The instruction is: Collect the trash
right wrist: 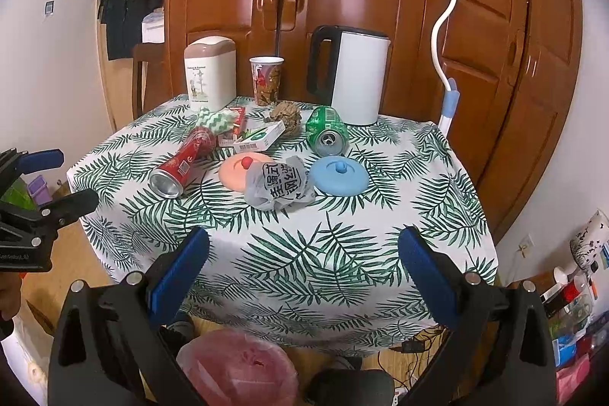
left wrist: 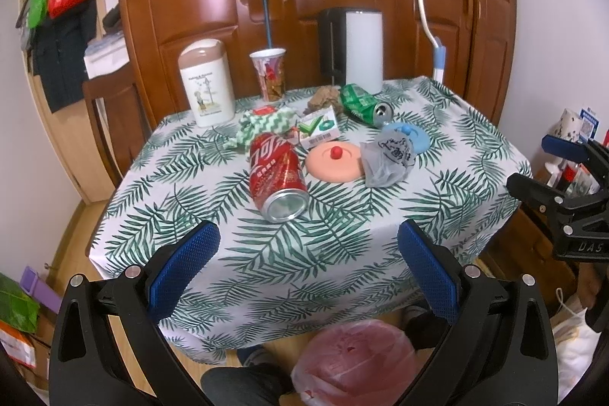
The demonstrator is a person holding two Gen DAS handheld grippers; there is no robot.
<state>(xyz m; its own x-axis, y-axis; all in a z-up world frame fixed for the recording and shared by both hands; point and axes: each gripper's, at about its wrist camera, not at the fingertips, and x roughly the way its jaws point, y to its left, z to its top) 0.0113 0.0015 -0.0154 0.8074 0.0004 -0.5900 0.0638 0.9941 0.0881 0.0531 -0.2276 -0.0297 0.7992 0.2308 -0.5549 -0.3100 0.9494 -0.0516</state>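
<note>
While both grippers hang above the near edge of the table (left wrist: 475,155), nothing is held in either. The left gripper (left wrist: 308,242) has its jaws spread wide and empty, and straight ahead of them, just beyond the blue pads, a red can (left wrist: 276,174) lies on its side with its open end facing the jaws. Past the can, slightly to the right, sits a pink lid (left wrist: 335,162), and right of that a crumpled grey bag (left wrist: 388,158) partly covers a blue lid (left wrist: 413,136). A green can (left wrist: 363,105), dented, lies farther ahead to the right, with a small box (left wrist: 316,128) and a green-and-white wrapper (left wrist: 262,128) between it and the red can. A brown paper wad (left wrist: 323,97) rests behind the box.

The right gripper (right wrist: 304,246) is likewise released, jaws wide apart. Directly ahead of them lies the grey bag (right wrist: 278,185), touching the pink lid (right wrist: 236,170) on its left; the blue lid (right wrist: 338,174) is just right of it. At the far edge stand a kettle (right wrist: 357,75), a paper cup (right wrist: 266,78) and a small bin (right wrist: 209,71). Below the jaws, near the floor, a pink trash bag (right wrist: 239,368) gapes open.
</note>
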